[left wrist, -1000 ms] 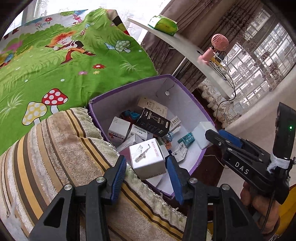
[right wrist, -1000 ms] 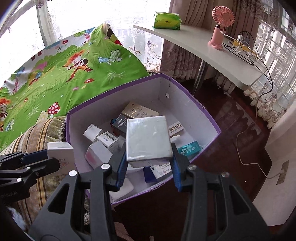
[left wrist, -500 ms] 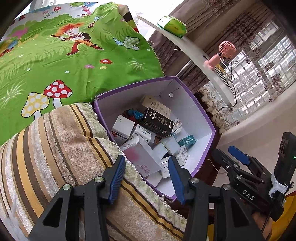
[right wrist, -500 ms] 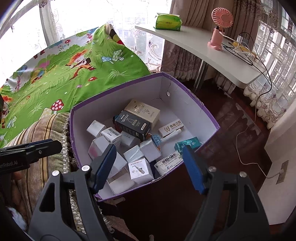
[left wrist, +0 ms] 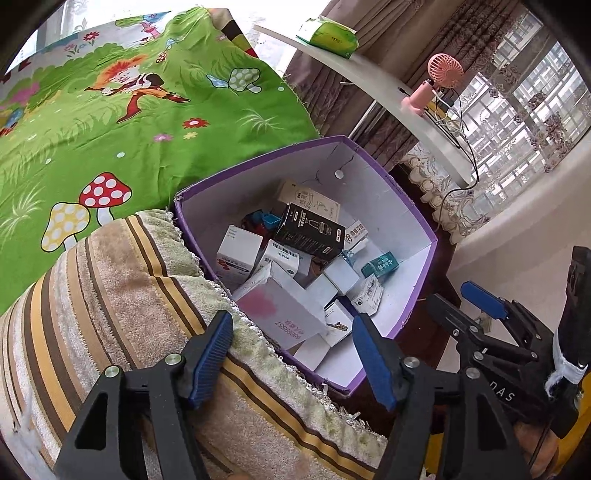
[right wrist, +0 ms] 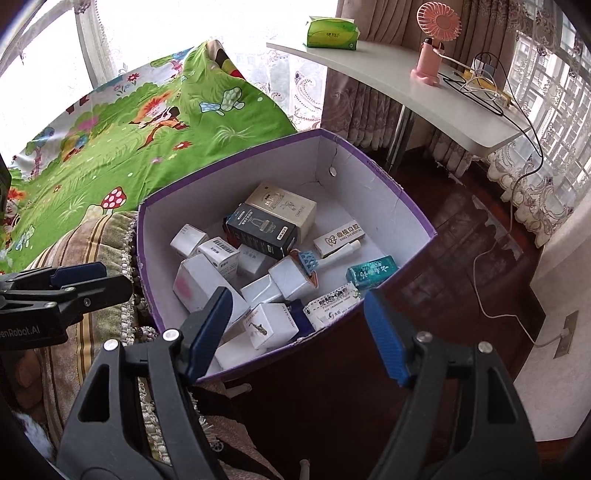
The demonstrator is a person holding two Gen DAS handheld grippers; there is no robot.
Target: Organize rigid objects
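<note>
A purple storage box (left wrist: 391,177) (right wrist: 369,162) with a white inside sits beside the bed and holds several small cartons. Among them are a black carton (left wrist: 310,230) (right wrist: 262,230), a white carton with a pink mark (left wrist: 280,310) (right wrist: 199,286), a teal packet (left wrist: 379,264) (right wrist: 371,271) and a small white carton with a saxophone picture (right wrist: 269,325). My left gripper (left wrist: 291,354) is open and empty over the striped towel at the box's near edge. My right gripper (right wrist: 295,328) is open and empty above the box's near rim; it also shows in the left wrist view (left wrist: 465,302).
A striped towel (left wrist: 122,280) lies on a bed with a green cartoon sheet (left wrist: 110,122). A white desk (right wrist: 406,74) behind the box carries a pink fan (right wrist: 432,40), a green tissue pack (right wrist: 332,35) and cables. Dark wooden floor (right wrist: 461,240) lies to the right.
Both grippers opened and let their cartons fall into the box: the left dropped the saxophone carton, the right the large flat white carton. Both then drew back slightly.
</note>
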